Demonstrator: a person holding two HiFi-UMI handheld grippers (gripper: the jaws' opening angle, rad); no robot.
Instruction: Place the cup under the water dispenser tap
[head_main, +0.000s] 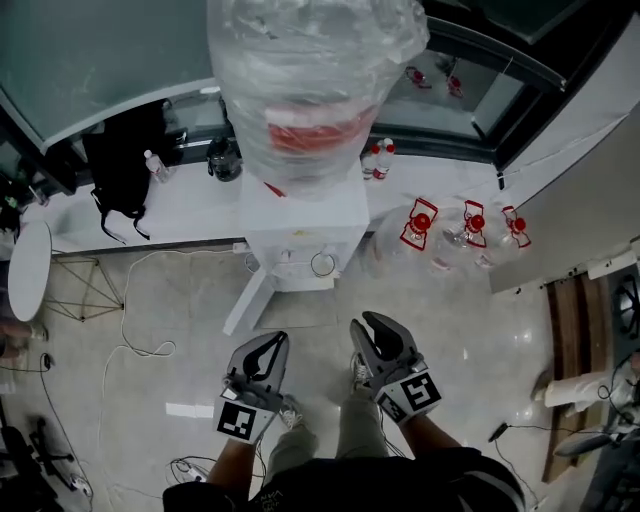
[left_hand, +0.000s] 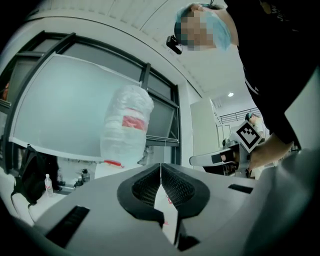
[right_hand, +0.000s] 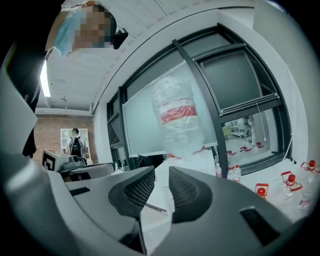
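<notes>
White water dispenser (head_main: 305, 225) — cup (head_main: 322, 264) seems to stand at its front, in place | left gripper (head_main: 270, 342) closed, empty | right gripper (head_main: 372, 326) part-open, empty | step: placing looks done — next: confirm cup sits centred for filling.

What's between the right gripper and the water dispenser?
Only bare floor tile between right gripper and water dispenser; the head view shows it.

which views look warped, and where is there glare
Head view: sharp, with sheen on the floor and highlights on the wrapped bottle. Left gripper view: fisheye, dark corners, window frame bowed. Right gripper view: same bowing, bright ceiling light strip at left.
</notes>
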